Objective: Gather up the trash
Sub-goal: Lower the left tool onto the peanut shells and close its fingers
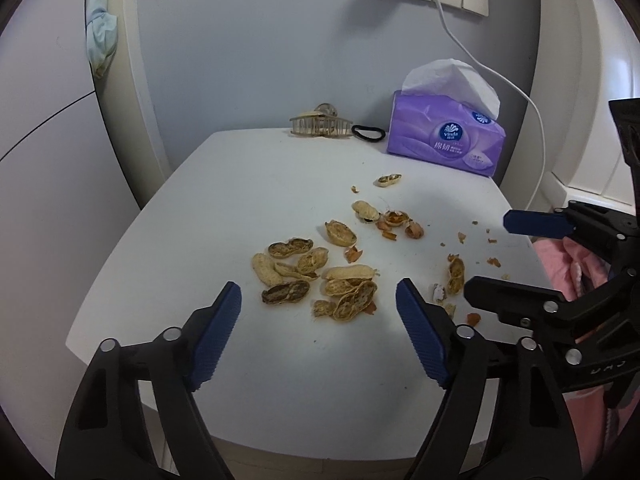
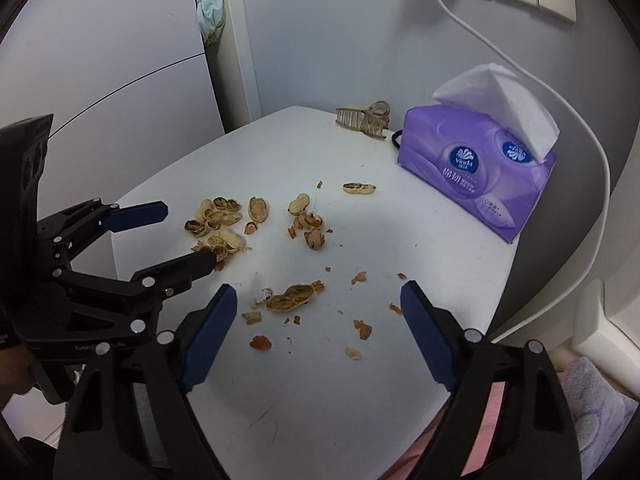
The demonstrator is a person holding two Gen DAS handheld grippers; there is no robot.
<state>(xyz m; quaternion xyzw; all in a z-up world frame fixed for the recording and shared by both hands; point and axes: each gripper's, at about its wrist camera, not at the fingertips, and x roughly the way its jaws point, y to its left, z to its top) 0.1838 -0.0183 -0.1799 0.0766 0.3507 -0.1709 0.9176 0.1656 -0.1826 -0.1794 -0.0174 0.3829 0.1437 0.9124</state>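
1. The left gripper (image 1: 319, 294) hovers wide open over a pile of peanut shells (image 1: 316, 276) near the white worktop's (image 1: 224, 184) middle.
2. The right gripper (image 1: 486, 252), also open, reaches in over the right edge.
3. A purple tissue pack (image 1: 444, 136), hair claw (image 1: 320, 124) and black hair tie (image 1: 368, 133) sit along the far edge.

Your left gripper (image 1: 319, 294) has black arms and ribbed blue pads. Silver screws stud your matching right gripper (image 2: 318, 296).
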